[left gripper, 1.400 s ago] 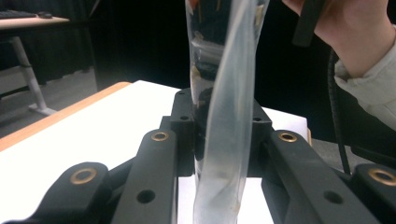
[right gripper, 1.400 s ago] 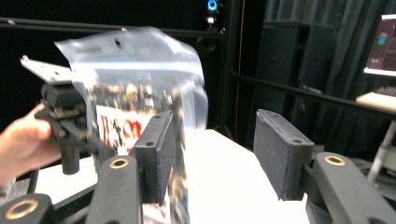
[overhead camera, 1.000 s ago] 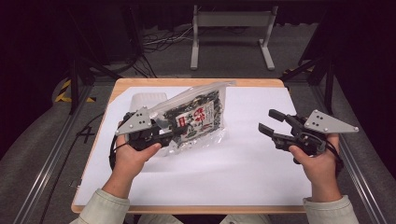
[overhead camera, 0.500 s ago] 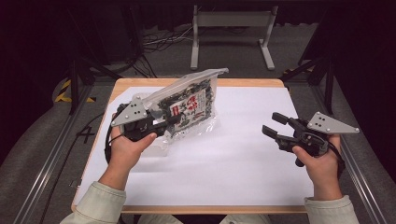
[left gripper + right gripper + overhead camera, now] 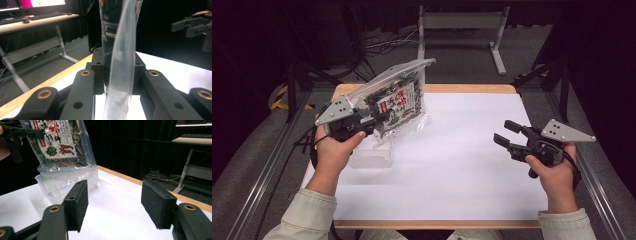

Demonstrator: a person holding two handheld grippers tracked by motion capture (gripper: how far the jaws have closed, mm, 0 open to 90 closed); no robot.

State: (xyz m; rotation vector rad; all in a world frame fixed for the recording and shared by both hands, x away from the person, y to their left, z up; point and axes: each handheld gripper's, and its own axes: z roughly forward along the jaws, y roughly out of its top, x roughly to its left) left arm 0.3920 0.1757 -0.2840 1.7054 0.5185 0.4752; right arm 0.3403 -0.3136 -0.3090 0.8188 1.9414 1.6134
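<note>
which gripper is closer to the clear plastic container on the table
Left. The left gripper holds the seaweed bag just above the container; the right gripper hovers open far across the table.

Left tool (image 5: 117, 82) clamped on clear bag (image 5: 120, 50), dark contents; other tool (image 5: 195, 25) blurred, probably open.

Table (image 5: 472, 180): wooden top, light wood edge showing along the far and near sides, mostly covered by a white sheet (image 5: 462, 150). Only item resting on it is a clear plastic container (image 5: 371, 156), near the left edge. In the right gripper view the same container (image 5: 67, 182) sits flat on the white sheet, open side up, looks empty. Table stands on a grey floor (image 5: 242, 190).
</note>
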